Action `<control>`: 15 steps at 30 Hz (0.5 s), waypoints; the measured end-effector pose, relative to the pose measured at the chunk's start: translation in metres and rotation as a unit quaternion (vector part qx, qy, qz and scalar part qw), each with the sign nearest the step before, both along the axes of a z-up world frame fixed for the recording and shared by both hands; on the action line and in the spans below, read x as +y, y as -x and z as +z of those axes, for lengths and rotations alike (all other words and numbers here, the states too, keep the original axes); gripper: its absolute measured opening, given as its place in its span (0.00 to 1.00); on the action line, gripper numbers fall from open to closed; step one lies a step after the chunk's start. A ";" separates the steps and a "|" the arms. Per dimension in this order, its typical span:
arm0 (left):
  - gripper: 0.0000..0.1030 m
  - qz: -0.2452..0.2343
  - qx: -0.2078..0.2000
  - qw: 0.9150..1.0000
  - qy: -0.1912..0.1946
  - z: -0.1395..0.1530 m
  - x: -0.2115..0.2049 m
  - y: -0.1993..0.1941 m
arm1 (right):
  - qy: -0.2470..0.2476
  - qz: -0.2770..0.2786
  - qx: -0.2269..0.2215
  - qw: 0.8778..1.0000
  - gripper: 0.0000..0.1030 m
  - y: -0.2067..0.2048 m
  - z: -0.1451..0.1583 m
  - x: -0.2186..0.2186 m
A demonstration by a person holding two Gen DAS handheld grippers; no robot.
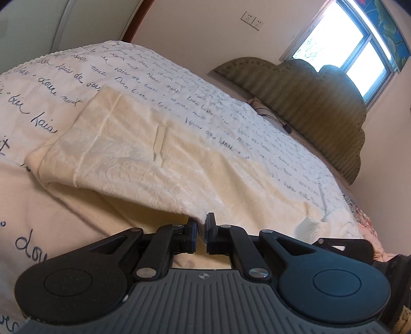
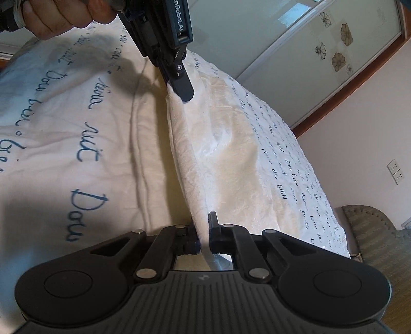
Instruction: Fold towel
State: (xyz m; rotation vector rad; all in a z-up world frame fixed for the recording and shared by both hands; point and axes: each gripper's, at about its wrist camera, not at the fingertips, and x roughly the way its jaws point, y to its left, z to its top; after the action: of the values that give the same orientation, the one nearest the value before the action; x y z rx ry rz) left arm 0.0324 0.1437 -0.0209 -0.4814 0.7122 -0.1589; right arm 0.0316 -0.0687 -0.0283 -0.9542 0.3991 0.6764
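Note:
A cream embossed towel [image 1: 143,159] lies on the bed, its near edge raised off the cover. My left gripper [image 1: 201,228] is shut on that near edge, the cloth pinched between its pads. In the right wrist view the same towel [image 2: 226,159] stretches taut between two grippers. My right gripper [image 2: 204,231] is shut on one corner, with cloth running through its jaws. The left gripper [image 2: 179,84] appears there at the top, clamped on the other corner and held by a person's hand [image 2: 59,15].
The bed cover [image 1: 64,84] is white with dark blue handwriting. A green padded headboard [image 1: 308,102] stands against the wall under a window [image 1: 354,48]. A black cable [image 1: 274,120] lies near the headboard. A wardrobe with flower decals [image 2: 334,51] stands beyond the bed.

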 end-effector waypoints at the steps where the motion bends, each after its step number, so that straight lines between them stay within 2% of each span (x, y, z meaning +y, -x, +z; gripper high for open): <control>1: 0.08 0.006 0.000 1.000 -0.005 -0.001 0.001 0.003 | -0.004 -0.001 0.002 1.000 0.05 0.003 0.000 0.000; 4: 0.09 0.012 -0.024 0.999 -0.028 0.010 0.002 0.005 | -0.022 -0.004 0.003 1.000 0.06 0.009 0.004 0.003; 7: 0.10 0.018 -0.018 0.999 -0.027 0.007 0.007 0.004 | -0.038 -0.005 0.005 0.999 0.06 0.016 0.006 0.012; 10: 0.11 0.025 0.034 0.999 0.004 -0.012 0.017 0.002 | -0.032 -0.006 0.008 0.999 0.06 0.028 -0.007 0.015; 12: 0.15 0.027 0.038 0.999 0.024 -0.019 0.023 0.005 | -0.024 -0.009 0.003 1.000 0.06 0.031 -0.012 0.016; 15: 0.17 0.036 0.041 0.998 0.040 -0.019 0.029 0.002 | -0.036 -0.018 0.010 0.999 0.08 0.028 -0.012 0.014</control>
State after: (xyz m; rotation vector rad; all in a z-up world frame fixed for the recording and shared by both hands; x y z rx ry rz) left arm 0.0303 0.1726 -0.0398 -0.5924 0.7692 -0.1000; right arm 0.0033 -0.0548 -0.0398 -0.8705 0.4050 0.6645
